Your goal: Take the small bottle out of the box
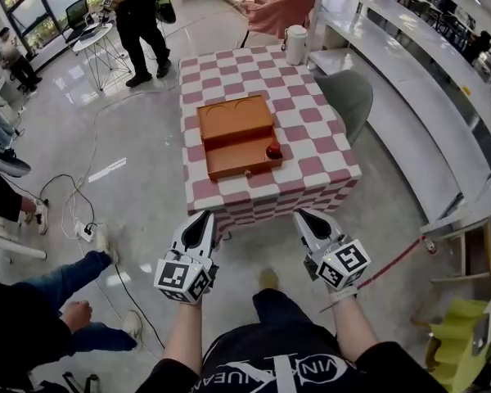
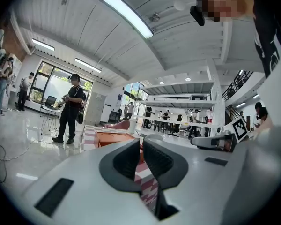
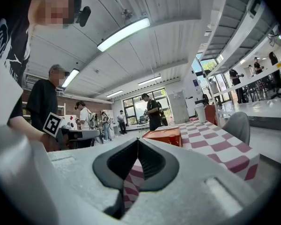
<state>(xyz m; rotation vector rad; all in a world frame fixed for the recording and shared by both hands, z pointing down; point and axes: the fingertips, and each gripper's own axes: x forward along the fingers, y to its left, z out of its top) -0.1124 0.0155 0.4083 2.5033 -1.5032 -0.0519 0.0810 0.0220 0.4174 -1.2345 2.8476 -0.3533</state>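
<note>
right gripper closed, left gripper ajar

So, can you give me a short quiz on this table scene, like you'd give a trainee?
1. True or false: the small bottle sits inside the open box.
2. The right gripper is: A) wide open; B) shut, holding nothing; C) shut on the bottle.
3. What pattern covers the table?
Key: 1 true; 2 B; 3 pink-and-white checks.
</note>
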